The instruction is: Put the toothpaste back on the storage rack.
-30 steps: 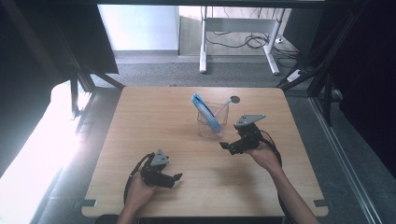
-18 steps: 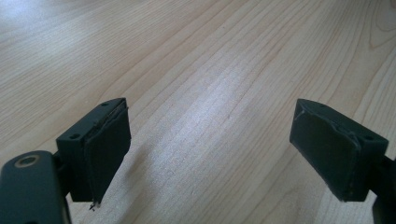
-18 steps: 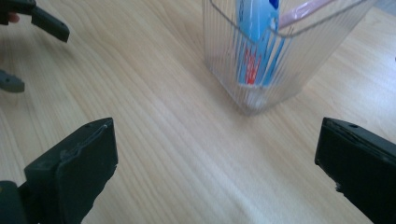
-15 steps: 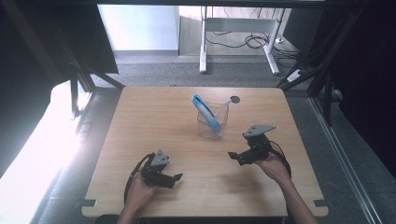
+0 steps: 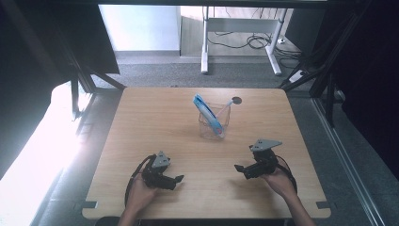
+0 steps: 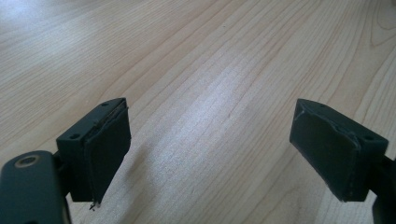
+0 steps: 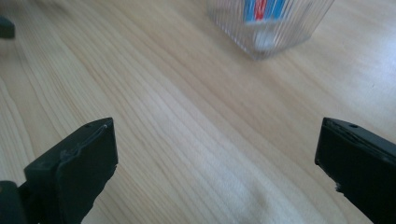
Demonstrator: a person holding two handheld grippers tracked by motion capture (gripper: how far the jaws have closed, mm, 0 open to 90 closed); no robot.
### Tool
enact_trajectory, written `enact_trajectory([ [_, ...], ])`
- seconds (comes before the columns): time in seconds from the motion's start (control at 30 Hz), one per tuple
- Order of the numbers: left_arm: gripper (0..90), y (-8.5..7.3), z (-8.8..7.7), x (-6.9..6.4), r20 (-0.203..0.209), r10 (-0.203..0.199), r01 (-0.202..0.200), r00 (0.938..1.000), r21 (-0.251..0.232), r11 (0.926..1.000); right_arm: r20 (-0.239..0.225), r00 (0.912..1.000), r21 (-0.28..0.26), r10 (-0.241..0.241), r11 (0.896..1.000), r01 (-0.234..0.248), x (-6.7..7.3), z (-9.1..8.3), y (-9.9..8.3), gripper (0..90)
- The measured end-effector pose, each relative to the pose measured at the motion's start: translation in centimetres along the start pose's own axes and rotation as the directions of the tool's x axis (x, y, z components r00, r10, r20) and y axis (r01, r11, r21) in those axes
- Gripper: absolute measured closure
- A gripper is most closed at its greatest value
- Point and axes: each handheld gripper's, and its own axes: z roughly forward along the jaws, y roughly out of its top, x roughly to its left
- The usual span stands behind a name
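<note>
Both grippers are held low over the near part of the surface (image 5: 155, 122). The left gripper (image 5: 176, 180) is seen at the near left, its fingers (image 6: 105, 149) spread wide with only bare wood between them. The right gripper (image 5: 240, 169) is seen at the near right, fingers (image 7: 77, 170) likewise spread apart and empty.

A clear ribbed cup (image 5: 214, 123) stands upright near the middle of the surface, well apart from both grippers. A blue tube (image 5: 207, 112) leans inside it, its top above the rim. In the right gripper view the cup's base (image 7: 271, 28) is seen ahead, slightly to the right of the finger gap.

Judgement: the tube appears to be already lodged in the cup, with nothing left in either gripper, so the step in hand is taken to be parking the grippers.

To be done well: both grippers are to be kept low and apart from the cup, so it is not tipped. Fingers are best left spread. If the cup is to be handled again, the right gripper is better placed; the approach should be centred on the cup before closing, since the clear wall is likely slippery.
</note>
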Motion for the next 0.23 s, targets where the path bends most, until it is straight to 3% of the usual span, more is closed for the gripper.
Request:
enact_trajectory([
  [0.23, 12.8, 0.05, 0.11, 0.05, 0.005, -0.002, 0.002, 1.0000, 0.013, 0.9999, 0.005, 0.9999, 0.064, -0.011, 0.998, 0.011, -0.06, 0.81, -1.19, 0.0],
])
